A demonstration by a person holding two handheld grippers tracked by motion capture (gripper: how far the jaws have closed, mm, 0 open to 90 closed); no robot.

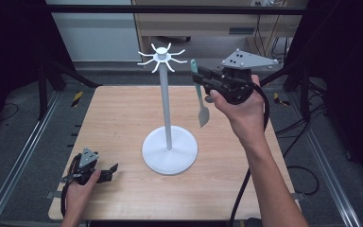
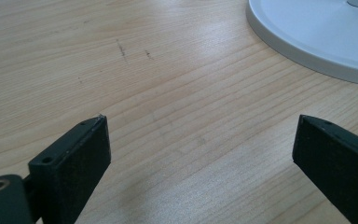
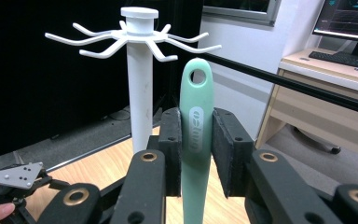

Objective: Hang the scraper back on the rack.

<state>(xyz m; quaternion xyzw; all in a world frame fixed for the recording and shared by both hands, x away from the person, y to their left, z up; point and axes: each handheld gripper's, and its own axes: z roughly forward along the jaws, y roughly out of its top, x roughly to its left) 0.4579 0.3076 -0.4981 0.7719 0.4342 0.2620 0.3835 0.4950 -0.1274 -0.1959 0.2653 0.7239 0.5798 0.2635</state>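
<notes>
Clamping tight, the right gripper (image 3: 196,154) has its two black jaws pressed on the handle of a mint-green plastic spatula (image 3: 196,135), just below the oval hanging hole at its top. That spatula looks light and stiff, its smooth handle likely a bit slippery, so a hold high on the handle near the hole seems the sensible spot. Its long axis runs near vertical, hole end up, grey blade hanging down above the table in the high view (image 1: 203,116). It sits raised, just beside the white metal hook stand (image 1: 167,101), close to the ring of curved prongs (image 3: 130,39). Over at the near left, the left gripper (image 2: 200,140) rests low over the pale wooden table (image 2: 135,70), jaws spread wide, holding nothing.
</notes>
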